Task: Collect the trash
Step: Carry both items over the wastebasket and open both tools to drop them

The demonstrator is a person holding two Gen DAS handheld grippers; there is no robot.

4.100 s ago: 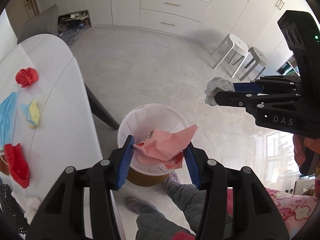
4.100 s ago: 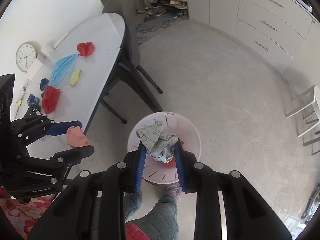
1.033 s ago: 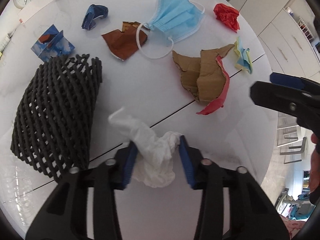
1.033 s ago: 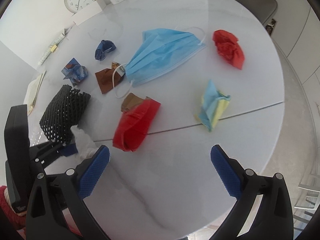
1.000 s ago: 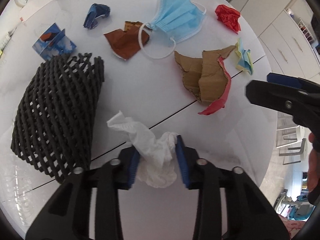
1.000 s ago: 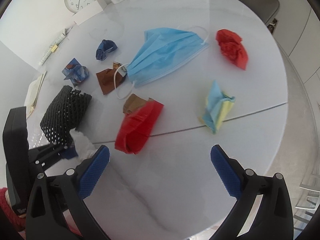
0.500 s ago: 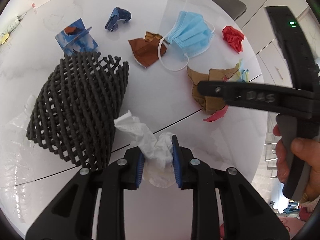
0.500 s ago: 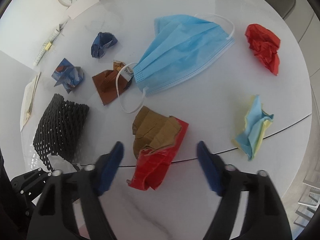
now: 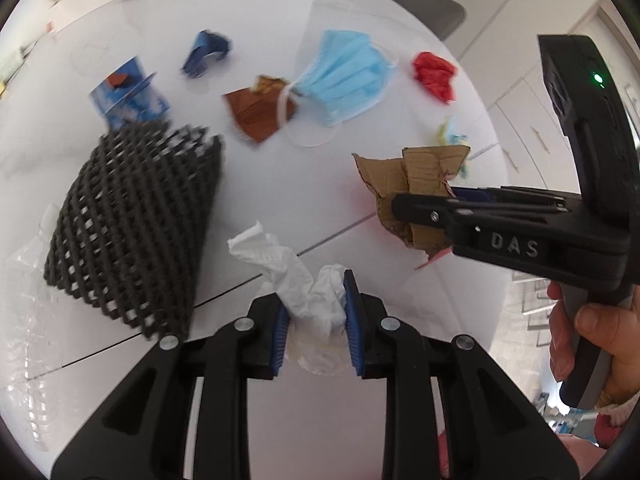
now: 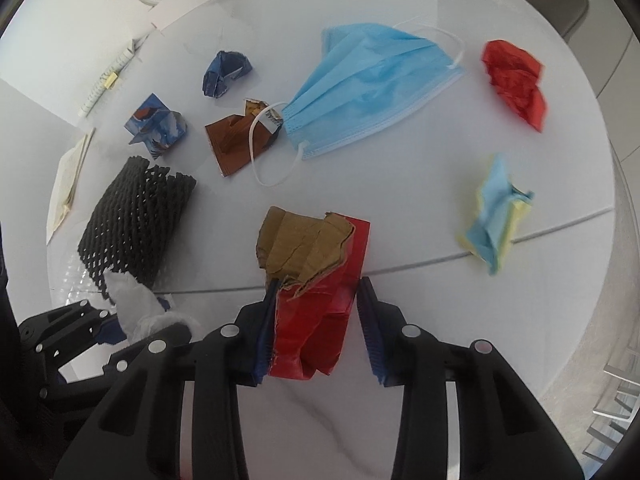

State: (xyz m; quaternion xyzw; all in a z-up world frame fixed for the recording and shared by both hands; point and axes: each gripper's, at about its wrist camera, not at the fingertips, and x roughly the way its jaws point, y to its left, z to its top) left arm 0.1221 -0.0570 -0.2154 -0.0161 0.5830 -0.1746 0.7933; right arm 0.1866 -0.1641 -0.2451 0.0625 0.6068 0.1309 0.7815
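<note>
Torn red-and-brown cardboard scrap [image 10: 316,280] lies on the white table [image 10: 400,420], near the edge, straddling the table's seam line. Right gripper [image 10: 316,320] has just been closing around its red end: left pad touches the scrap, right pad looks a hair clear, so not pinched yet. Judged light and semi-stiff; glossy red face may slip, so take it across the folded red end, where the layers are thickest, not the ragged brown flap. Left gripper [image 9: 314,316] is pinched tight on a crumpled white tissue [image 9: 308,292], soft and near weightless, compresses fully, low drop risk. Relative to the cardboard scrap: black foam mesh sleeve [image 10: 136,224] to its left, brown wrapper [image 10: 236,140] and blue face mask [image 10: 372,88] beyond it, mask's ear loop lying over the wrapper. Two blue crumpled papers [image 10: 228,72] farther back left; red paper ball [image 10: 516,80] far right; blue-yellow paper wad [image 10: 496,216] to its right on the seam. Mask is limp, best taken mid-body. A person's hand [image 9: 580,336] holds the right gripper's handle. Bin not in view.
</note>
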